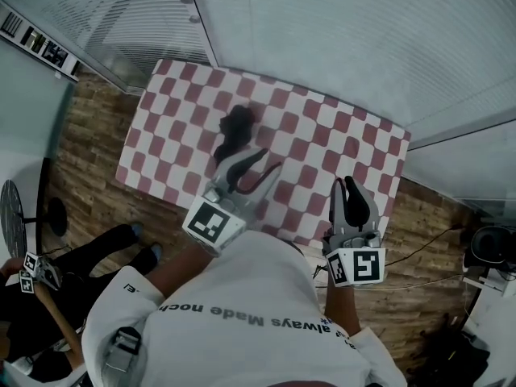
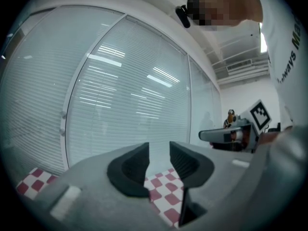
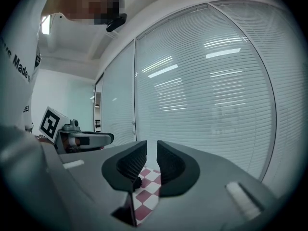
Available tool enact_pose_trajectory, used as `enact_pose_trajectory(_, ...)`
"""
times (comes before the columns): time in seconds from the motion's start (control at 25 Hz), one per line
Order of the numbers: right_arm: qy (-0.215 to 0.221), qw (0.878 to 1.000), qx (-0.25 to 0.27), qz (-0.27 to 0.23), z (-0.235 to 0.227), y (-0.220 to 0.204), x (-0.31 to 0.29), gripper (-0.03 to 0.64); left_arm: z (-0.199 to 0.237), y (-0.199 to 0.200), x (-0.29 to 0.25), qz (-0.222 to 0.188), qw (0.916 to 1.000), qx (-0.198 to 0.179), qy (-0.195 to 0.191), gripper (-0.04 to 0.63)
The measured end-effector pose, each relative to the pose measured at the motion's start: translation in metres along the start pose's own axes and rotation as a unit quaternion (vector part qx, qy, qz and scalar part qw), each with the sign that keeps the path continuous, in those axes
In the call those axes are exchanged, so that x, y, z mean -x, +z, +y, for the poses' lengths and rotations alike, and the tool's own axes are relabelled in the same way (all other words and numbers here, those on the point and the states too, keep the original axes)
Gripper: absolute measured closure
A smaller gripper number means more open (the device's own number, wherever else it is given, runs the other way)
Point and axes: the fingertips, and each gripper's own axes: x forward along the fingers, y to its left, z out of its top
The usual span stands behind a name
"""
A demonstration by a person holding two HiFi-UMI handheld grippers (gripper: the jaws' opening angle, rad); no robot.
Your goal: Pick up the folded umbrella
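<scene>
The folded umbrella (image 1: 236,129) is a black bundle lying on the red-and-white checked tablecloth (image 1: 330,123), left of the table's middle. My left gripper (image 1: 268,160) hovers over the cloth just short of the umbrella and points toward it. Its jaws (image 2: 158,166) stand nearly together with only cloth showing through the slit. My right gripper (image 1: 347,185) hangs over the table's near right edge, well to the right of the umbrella. Its jaws (image 3: 152,163) are likewise drawn together and hold nothing. The umbrella is hidden in the left gripper view.
Glass walls with white blinds (image 1: 339,31) run close behind the table. Wooden floor (image 1: 89,151) surrounds the table. A fan (image 1: 12,216) and a seated person's legs (image 1: 105,248) are at the lower left. Cables and dark gear (image 1: 484,248) lie at the right.
</scene>
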Motion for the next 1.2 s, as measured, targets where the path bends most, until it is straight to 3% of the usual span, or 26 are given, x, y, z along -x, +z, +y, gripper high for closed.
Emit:
enact_pose_trajectory(0.28,-0.009,1.0,0.003,-0.007,0.018,0.008,-0.022,0.554,0.029,0.011,0.009,-0.002,0.9999,-0.011,-0.005,0.459)
enact_pose_trajectory(0.48,-0.011,1.0,0.0,-0.004,0.027,0.003,-0.037,0.552,0.053,-0.007,0.014,0.017,0.9998,-0.006,-0.005,0.45)
enact_pose_trajectory(0.92,-0.007,1.0,0.001,0.003,0.045,-0.001,-0.05,0.554,0.104,-0.081,0.018,0.11,0.9934,0.003,0.029,0.413)
enact_pose_trajectory(1.2,-0.004,1.0,0.008,0.002,0.052,0.001,-0.05,0.552,0.135,-0.15,0.019,0.183,0.9813,0.024,0.052,0.4)
